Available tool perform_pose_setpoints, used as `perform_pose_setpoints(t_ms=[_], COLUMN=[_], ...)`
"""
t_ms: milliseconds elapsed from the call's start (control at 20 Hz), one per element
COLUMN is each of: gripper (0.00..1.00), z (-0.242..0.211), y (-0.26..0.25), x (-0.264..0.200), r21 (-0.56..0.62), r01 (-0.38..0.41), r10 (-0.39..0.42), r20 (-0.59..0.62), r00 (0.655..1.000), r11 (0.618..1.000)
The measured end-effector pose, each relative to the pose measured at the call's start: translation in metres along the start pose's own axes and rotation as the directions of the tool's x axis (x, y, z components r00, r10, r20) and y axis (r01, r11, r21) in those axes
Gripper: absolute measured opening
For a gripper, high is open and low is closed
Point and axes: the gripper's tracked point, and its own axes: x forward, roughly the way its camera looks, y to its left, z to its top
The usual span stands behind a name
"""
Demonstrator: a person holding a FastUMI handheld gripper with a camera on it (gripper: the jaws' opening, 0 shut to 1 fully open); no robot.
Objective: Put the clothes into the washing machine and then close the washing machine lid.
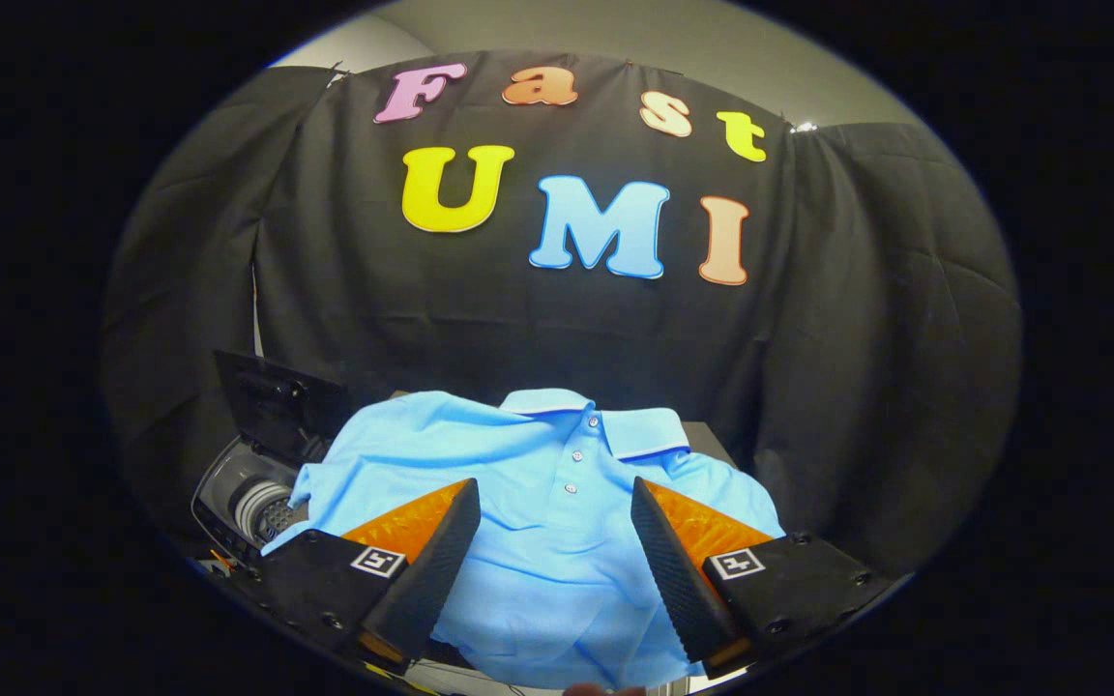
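Observation:
A light blue polo shirt [538, 503] lies spread out flat, collar and buttons facing up, directly ahead of and under the fingers. My gripper [555, 488] is open, hovering above the shirt's chest, with nothing between its fingers. To the left of the shirt stands a small washing machine [248, 493] with its dark lid [272, 406] raised; the drum opening shows below the lid, and one shirt sleeve reaches toward it.
The black cloth wall hangs close behind the shirt and the machine. A dark surface edge [707, 440] shows to the right of the collar. A fingertip of a person [600, 689] peeks in below the shirt's hem.

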Motion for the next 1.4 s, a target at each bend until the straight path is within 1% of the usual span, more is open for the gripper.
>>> perform_pose_setpoints(t_ms=[150, 300, 450, 650, 850, 900, 950, 1000, 1100, 1150, 1250, 1350, 1400], gripper=[0.98, 0.98, 0.98, 0.98, 0.99, 0.99, 0.95, 0.91, 0.90, 0.73, 0.39, 0.39, 0.10], z=[-0.018, -0.029, -0.037, -0.041, -0.038, -0.039, -0.037, -0.042, -0.041, -0.037, -0.040, -0.036, -0.035], y=[0.002, 0.005, 0.006, 0.008, 0.007, 0.011, 0.011, 0.013, 0.013, 0.016, 0.018, 0.019, 0.020], x=[0.010, 0.015, 0.019, 0.022, 0.022, 0.025, 0.021, 0.021, 0.023, 0.023, 0.024, 0.022, 0.020], r21=[0.025, 0.020, 0.018, 0.049, 0.069, 0.078, 0.082, 0.084, 0.104, 0.119, 0.130, 0.134, 0.132], r01=[-0.018, -0.030, -0.040, -0.059, -0.064, -0.079, -0.076, -0.074, -0.079, -0.098, -0.095, -0.090, -0.088], r10=[0.020, 0.032, 0.042, 0.066, 0.073, 0.090, 0.086, 0.087, 0.097, 0.119, 0.119, 0.115, 0.112], r20=[-0.063, -0.111, -0.131, -0.156, -0.148, -0.148, -0.131, -0.153, -0.185, -0.185, -0.190, -0.195, -0.187], r00=[0.998, 0.993, 0.990, 0.986, 0.986, 0.985, 0.988, 0.984, 0.978, 0.976, 0.975, 0.974, 0.976], r11=[1.000, 0.999, 0.999, 0.997, 0.996, 0.994, 0.994, 0.994, 0.991, 0.988, 0.987, 0.987, 0.987])
